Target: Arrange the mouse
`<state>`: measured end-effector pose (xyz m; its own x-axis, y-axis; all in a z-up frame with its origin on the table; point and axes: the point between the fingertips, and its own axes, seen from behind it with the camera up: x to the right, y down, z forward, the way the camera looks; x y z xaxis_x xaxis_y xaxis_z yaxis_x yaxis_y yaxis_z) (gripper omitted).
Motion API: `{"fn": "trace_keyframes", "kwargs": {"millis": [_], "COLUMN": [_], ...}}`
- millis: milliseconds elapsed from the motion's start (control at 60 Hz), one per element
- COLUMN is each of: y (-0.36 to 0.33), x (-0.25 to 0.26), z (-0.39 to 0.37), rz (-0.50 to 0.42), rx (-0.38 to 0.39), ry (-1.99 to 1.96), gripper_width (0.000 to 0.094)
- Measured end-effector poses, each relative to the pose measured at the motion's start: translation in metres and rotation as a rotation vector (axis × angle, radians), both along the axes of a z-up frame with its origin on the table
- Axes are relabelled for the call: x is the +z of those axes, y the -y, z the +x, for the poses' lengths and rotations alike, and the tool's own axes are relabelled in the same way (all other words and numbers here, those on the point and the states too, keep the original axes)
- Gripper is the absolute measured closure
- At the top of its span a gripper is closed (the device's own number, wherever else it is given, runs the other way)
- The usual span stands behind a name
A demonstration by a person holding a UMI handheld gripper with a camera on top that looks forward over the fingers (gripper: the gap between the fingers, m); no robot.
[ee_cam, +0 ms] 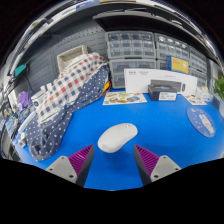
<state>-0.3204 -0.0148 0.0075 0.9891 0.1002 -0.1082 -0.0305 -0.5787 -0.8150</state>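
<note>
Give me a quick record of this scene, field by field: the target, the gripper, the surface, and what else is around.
target: white mouse, lying on the mat, just ahead of the fingers
gripper: open, not touching the mouse
surface: blue mat
left of mouse: plaid cloth over a dotted cloth
behind: white box, drawer bins

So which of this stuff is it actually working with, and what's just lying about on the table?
In the job:
- white mouse, just ahead of the fingers
- gripper, open
- blue mat under the mouse

Just lying about:
- plaid cloth
- white box
- drawer cabinets
- round disc
</note>
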Motion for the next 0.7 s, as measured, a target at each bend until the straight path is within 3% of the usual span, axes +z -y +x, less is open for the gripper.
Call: {"fn": "trace_keyframes", "kwargs": {"millis": [300, 517, 633, 700], "y": [-0.072, -0.107, -0.109, -0.11], "x": [-0.01, -0.02, -0.022, -0.022], "z": [-0.023, -0.046, -0.045, -0.04], "rz": [-0.033, -0.081, -0.111, -0.117], "rx": [-0.024, 0.021, 0.012, -0.008], "ry": [0.036, 0.082, 0.111, 0.119], "gripper_width": [0.0134, 0.0136, 0.0173, 0.0268]}}
